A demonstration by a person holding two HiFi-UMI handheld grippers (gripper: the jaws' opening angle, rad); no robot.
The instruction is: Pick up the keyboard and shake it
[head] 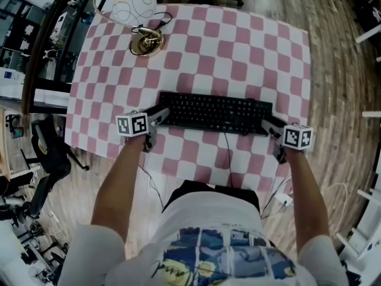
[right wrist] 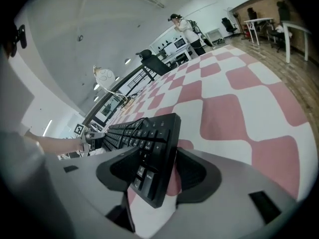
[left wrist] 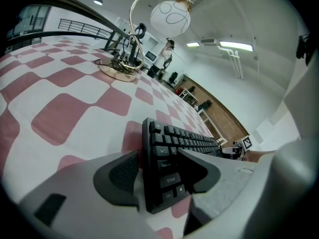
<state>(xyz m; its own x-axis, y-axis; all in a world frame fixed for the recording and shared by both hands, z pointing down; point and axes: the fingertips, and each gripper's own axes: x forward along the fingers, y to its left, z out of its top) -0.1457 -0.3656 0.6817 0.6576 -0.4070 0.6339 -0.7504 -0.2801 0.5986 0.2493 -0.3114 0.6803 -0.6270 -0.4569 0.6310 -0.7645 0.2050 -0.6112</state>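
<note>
Black keyboard (head: 215, 112) lies flat on the checked table (head: 238, 46), toward its 6 o'clock edge, with the left gripper (head: 159, 119) at its 9 o'clock end and the right gripper (head: 269, 126) at its 3 o'clock end, both sets of jaws spread wide astride it, not clamped.

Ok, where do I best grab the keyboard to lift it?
By its two short ends, one gripper from each side. The keyboard lies flat, long and thin, so holding both ends should keep it level. The left gripper and right gripper have open fingers astride them.
</note>
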